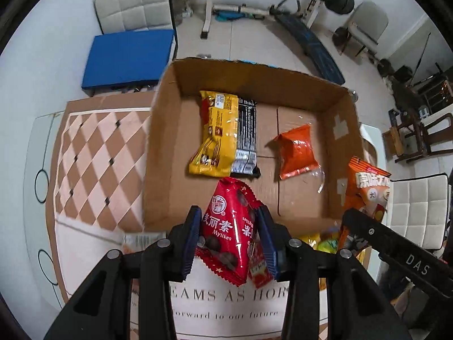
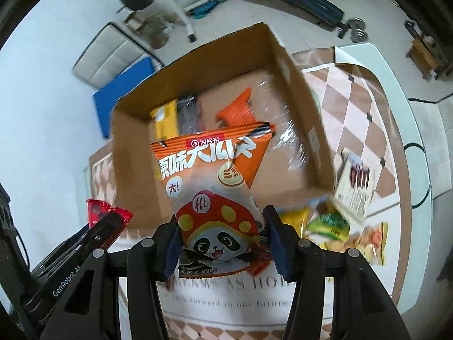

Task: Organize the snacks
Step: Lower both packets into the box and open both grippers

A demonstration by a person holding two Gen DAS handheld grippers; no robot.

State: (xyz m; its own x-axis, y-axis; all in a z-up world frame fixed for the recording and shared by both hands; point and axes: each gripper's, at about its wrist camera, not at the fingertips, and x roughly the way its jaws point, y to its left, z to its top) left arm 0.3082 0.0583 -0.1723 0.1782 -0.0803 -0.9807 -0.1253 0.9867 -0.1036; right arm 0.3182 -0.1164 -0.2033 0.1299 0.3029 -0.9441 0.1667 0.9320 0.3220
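Observation:
My left gripper (image 1: 230, 226) is shut on a red Mylikes chocolate bag (image 1: 230, 226), held above the near wall of an open cardboard box (image 1: 158, 153). My right gripper (image 2: 222, 229) is shut on an orange-and-white panda snack bag (image 2: 212, 178), held above the near edge of the same box (image 2: 133, 153). Inside the box lie a yellow packet (image 1: 218, 133), a black packet (image 1: 247, 138) and a small orange packet (image 1: 297, 153). The right gripper and its bag show at the right of the left wrist view (image 1: 368, 187); the left gripper shows at the lower left of the right wrist view (image 2: 107, 221).
The box stands on a table with a brown and pink diamond-pattern cloth (image 1: 93, 155). Loose snacks lie on the cloth right of the box: a green-yellow bag (image 2: 328, 221), a cracker bag (image 2: 365, 240) and a white packet (image 2: 354, 184). A blue-cushioned chair (image 1: 127, 56) and gym equipment stand beyond.

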